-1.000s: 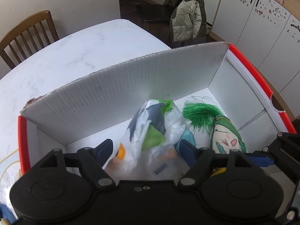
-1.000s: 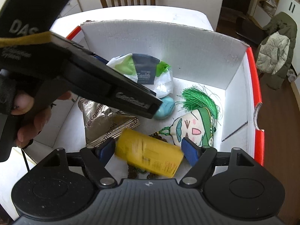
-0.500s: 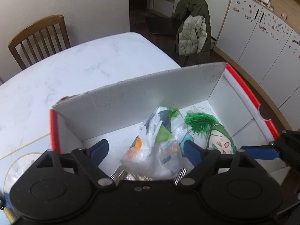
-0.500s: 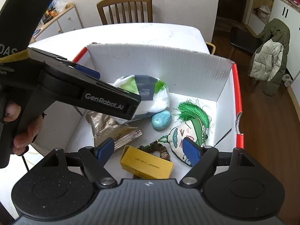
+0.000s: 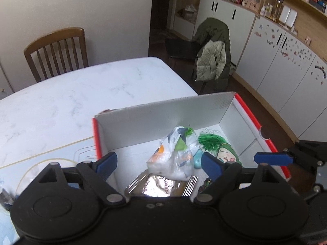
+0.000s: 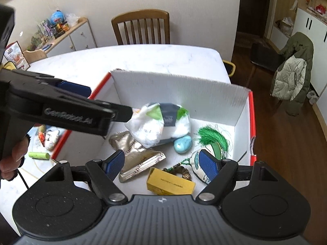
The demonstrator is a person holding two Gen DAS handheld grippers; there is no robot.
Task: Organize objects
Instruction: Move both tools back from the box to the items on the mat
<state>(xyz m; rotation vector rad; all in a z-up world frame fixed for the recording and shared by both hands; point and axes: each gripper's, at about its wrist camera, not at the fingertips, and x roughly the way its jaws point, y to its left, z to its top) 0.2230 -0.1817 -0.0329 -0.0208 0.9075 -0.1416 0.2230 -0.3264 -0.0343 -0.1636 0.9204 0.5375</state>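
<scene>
A white cardboard box (image 6: 179, 89) with red rims (image 5: 248, 114) stands on the table. Inside lie a white plastic bag (image 6: 161, 125) (image 5: 175, 155), a silver foil pouch (image 6: 134, 153) (image 5: 161, 185), a yellow box (image 6: 170, 184), a turquoise egg-shaped object (image 6: 183, 144), a green-haired cloth doll (image 6: 212, 140) (image 5: 222, 151) and a brown bead chain (image 6: 179, 169). My left gripper (image 5: 158, 164) hangs open above the box, empty. My right gripper (image 6: 162, 164) is open above the yellow box, holding nothing. The left gripper's body (image 6: 61, 110) crosses the right wrist view, a hand (image 6: 12, 159) on its handle.
The box sits on a white marble table (image 5: 71, 102) with a wooden chair (image 6: 141, 28) behind. Left of the box lie a green cylinder (image 6: 38, 155) and a small toy (image 6: 49, 137). A jacket (image 5: 212, 55) hangs on a chair; cabinets line the walls.
Both grippers have risen up and back from the box. The left let go of the plastic bag; the right released the yellow box, which now lies on the box floor.
</scene>
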